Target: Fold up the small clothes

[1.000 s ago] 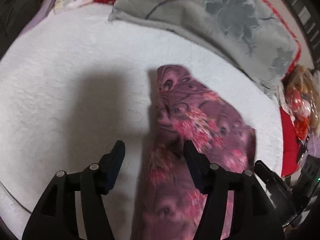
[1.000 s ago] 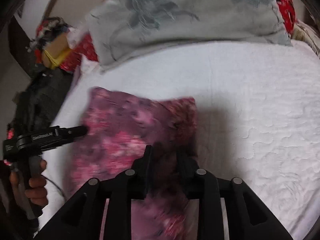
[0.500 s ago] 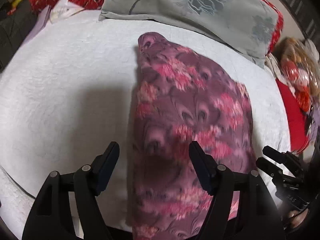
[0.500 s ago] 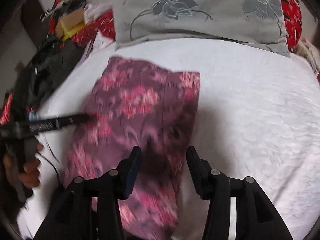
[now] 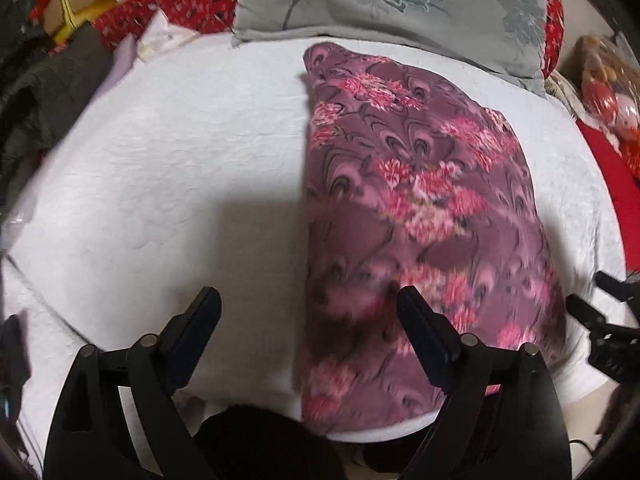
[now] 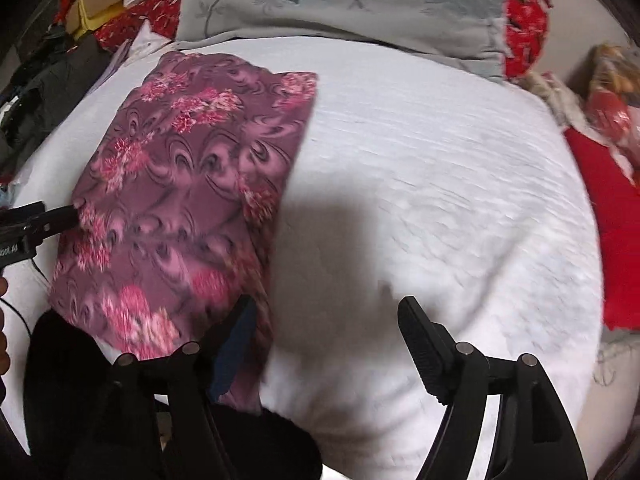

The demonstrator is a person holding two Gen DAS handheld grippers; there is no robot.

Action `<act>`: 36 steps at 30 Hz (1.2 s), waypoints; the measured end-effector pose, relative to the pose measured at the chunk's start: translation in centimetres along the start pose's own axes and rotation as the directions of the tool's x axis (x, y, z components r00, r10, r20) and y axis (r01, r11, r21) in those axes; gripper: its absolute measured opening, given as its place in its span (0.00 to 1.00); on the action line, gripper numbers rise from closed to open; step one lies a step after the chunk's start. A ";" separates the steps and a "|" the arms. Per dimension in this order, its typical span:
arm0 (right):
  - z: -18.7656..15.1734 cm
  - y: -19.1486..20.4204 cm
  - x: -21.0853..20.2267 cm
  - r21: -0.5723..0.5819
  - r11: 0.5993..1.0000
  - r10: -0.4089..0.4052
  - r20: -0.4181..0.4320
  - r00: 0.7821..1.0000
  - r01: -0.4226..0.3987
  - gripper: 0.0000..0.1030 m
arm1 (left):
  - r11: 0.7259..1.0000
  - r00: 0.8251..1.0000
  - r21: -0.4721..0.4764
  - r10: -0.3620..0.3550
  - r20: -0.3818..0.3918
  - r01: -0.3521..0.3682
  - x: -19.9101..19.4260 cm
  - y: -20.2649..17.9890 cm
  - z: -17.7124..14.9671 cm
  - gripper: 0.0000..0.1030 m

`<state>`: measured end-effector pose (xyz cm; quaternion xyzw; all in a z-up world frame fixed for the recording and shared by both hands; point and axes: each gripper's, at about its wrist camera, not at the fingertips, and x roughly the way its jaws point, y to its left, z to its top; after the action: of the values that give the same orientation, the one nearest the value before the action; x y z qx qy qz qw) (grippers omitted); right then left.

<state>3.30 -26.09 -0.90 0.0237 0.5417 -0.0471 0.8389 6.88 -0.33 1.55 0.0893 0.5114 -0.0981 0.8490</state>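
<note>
A purple cloth with pink flowers [image 5: 420,208] lies folded in a long rectangle on the white bedspread [image 5: 180,168]. My left gripper [image 5: 308,312] hovers over the cloth's near left edge. Its jaws are opening, and no pad presses on the fabric. In the right wrist view the same cloth [image 6: 188,200] lies to the left. My right gripper [image 6: 326,316] is also opening, with its left finger [image 6: 236,340] over the cloth's right edge and its right finger over bare bedspread [image 6: 440,184]. Each gripper shows at the other view's edge: right gripper [image 5: 600,320], left gripper [image 6: 40,220].
A grey flowered pillow [image 5: 400,4] lies across the back of the bed, with red patterned fabric [image 5: 176,4] behind it. Dark clothes [image 5: 44,92] and a cardboard box [image 6: 96,4] are piled at the left. Wrapped toys [image 5: 608,84] sit at the right. A dark shape [image 5: 260,440] fills the near edge.
Both grippers have opened wide and let the cloth go. They drew back toward the near edge of the bed, and the cloth now lies flat and folded.
</note>
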 end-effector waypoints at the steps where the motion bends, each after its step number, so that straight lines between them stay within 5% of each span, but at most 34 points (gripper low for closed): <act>1: -0.5 -0.1 -0.5 0.005 1.000 -0.007 0.005 1.000 0.007 0.77 | 1.000 1.000 0.005 0.011 0.011 -0.011 -0.4 0.0 -0.4 0.88; 5: -2.6 0.2 -3.1 -0.008 0.999 -0.038 0.050 0.998 0.039 0.89 | 0.999 0.998 0.025 0.019 0.061 -0.020 -2.0 -0.4 -1.3 0.88; 15: -7.5 -0.5 -10.4 -0.009 0.995 -0.100 0.222 0.970 0.104 0.98 | 0.998 0.990 0.064 0.000 0.144 -0.009 -5.6 -1.3 -3.1 0.88; 36: -7.8 0.6 -12.5 0.050 0.992 -0.124 0.306 0.944 0.114 1.00 | 0.998 0.991 0.060 -0.015 0.137 0.006 -6.6 0.1 -4.6 0.88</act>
<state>-8.84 -24.09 7.25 -0.0036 0.4037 -0.1092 0.9083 -0.04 1.41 5.23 0.1050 0.4492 -0.1238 0.8786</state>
